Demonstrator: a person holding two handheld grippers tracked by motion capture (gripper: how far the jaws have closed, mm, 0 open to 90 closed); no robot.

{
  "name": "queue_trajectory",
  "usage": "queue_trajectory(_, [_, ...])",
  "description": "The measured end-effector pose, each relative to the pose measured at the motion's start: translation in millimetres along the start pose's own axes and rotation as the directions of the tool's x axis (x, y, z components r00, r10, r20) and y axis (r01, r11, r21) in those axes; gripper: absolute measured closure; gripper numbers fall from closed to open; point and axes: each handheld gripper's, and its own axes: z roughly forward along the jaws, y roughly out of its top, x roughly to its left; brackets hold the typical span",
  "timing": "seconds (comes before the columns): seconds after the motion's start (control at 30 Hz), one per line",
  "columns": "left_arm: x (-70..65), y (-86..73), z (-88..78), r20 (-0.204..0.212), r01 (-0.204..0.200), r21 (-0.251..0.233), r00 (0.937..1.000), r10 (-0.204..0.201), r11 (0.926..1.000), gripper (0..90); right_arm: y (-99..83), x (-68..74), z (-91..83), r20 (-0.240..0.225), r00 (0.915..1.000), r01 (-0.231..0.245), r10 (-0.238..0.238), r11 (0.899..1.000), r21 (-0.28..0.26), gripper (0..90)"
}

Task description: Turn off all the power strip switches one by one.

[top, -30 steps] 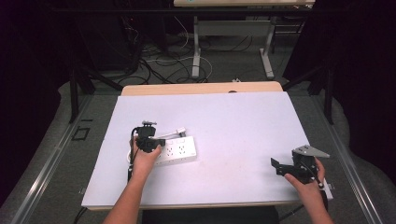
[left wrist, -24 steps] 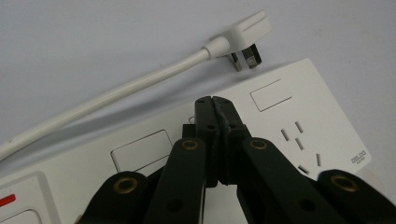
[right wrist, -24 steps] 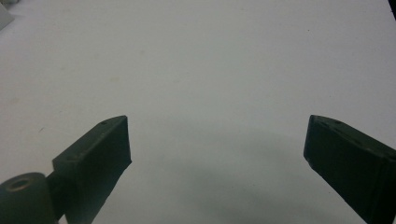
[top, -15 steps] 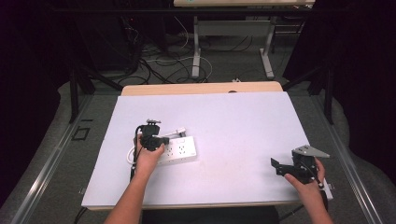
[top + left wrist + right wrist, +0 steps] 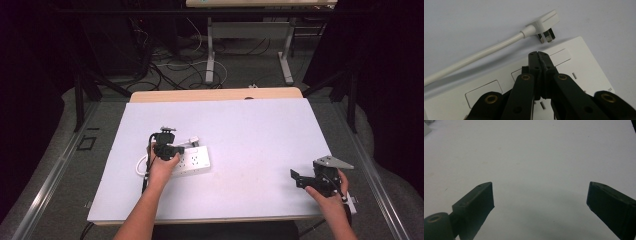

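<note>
Your left gripper (image 5: 539, 53) has its two black jaws pressed flat together with nothing between them, and their joined tip sits over the top face of the white power strip (image 5: 579, 72), between two of its rectangular switch panels. From this close you cannot tell whether the tip actually touches the plastic or hangs just above it. In the high view, that same left gripper (image 5: 166, 145) is at the left end of the power strip (image 5: 197, 160), with your left hand (image 5: 161, 167) wrapped around its body and lying partly over the strip's near left corner.

The strip lies flat on the white table (image 5: 250, 130), left of the middle, its long side running roughly across the table. Its own white plug (image 5: 545, 22) lies loose on the table just beyond the strip's far edge, prongs pointing toward the strip, and the white cable (image 5: 474, 56) runs away from it along that edge. In the high view the cable (image 5: 141, 165) loops out past the strip's left end.

Your right gripper (image 5: 540, 195) has its jaws spread wide, with bare table surface between them. In the high view, your right gripper (image 5: 296, 177) is near the table's front right corner, well apart from the strip, held in your right hand (image 5: 325, 192), the jaws pointing left across the table.
</note>
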Motion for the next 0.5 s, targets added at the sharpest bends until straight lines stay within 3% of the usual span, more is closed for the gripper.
queue_trajectory(0.5, [2.0, -0.3, 1.7, 0.013, 0.002, 0.001, 0.9999, -0.002, 1.0, 90.0, 0.3, 0.9, 1.1, -0.007, 0.9999, 0.009, -0.009, 1.0, 0.004, 7.0])
